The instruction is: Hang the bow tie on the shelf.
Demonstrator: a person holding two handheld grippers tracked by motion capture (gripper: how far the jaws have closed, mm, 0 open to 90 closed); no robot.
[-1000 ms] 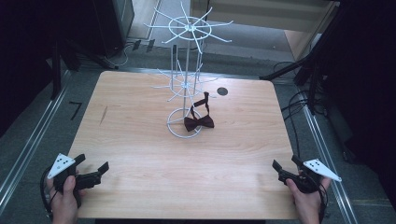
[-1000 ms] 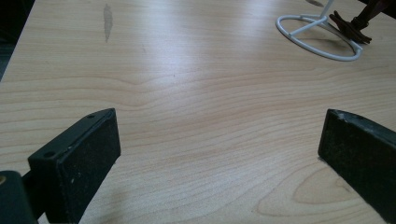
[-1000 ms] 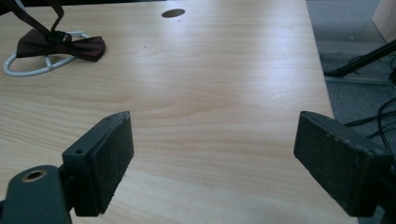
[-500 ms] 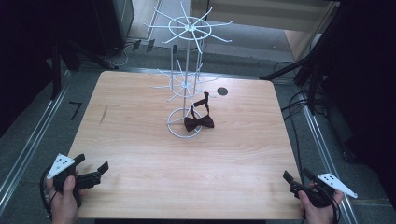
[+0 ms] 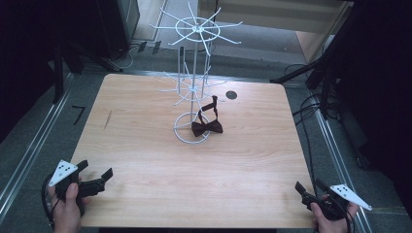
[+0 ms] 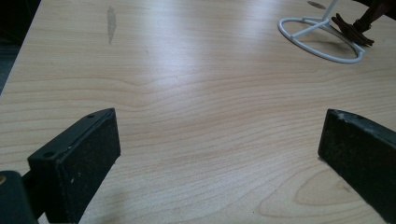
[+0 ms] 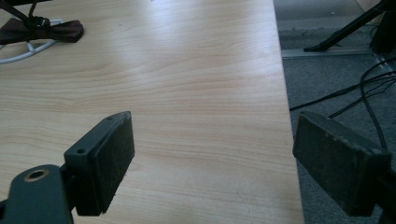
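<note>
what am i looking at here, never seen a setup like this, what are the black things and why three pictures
A person sits at a wooden table and holds a hand tool in each hand. Each tool is a gripper with two black jaws that can pinch things.

The high view looks down from above the person. There the left gripper is at the near left corner and the right gripper at the near right corner.

The other two pictures come from small cameras riding on the grippers, looking out along their own jaws. In both, the jaws stand wide apart with bare table between them, so nothing is held.

On the table stands a white wire rack with spokes on a ring base. A dark brown bow tie lies against that base, its strap reaching up.
</note>
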